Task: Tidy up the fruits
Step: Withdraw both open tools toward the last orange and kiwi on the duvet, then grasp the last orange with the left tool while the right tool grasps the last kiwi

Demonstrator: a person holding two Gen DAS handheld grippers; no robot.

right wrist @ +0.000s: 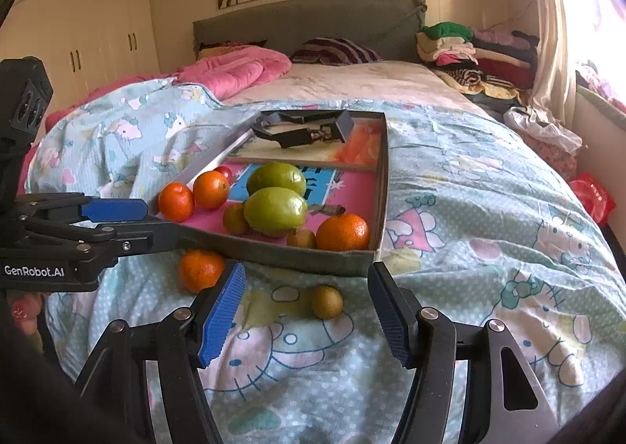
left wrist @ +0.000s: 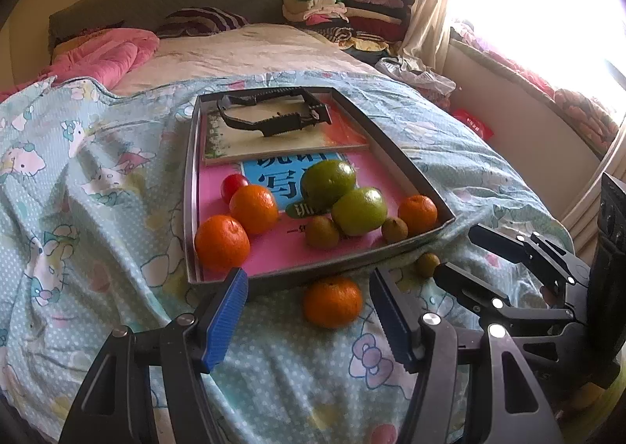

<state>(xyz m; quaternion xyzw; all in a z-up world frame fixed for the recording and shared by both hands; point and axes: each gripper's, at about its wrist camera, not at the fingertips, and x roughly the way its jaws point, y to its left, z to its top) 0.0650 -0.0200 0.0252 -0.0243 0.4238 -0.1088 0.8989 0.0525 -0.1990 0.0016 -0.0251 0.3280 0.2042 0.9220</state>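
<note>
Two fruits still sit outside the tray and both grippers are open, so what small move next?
Probably ease the left gripper forward around the loose orange: it lies on the bedspread just ahead, between the open fingers, short of the tray.

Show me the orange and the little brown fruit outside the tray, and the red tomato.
orange [left wrist: 331,301], left wrist view, middle of peel
brown fruit [right wrist: 327,301], right wrist view, centre
tomato [left wrist: 232,184], left wrist view, visible top

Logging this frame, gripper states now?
Left gripper: open, empty, orange between its fingers.
Right gripper: open, empty.
</note>
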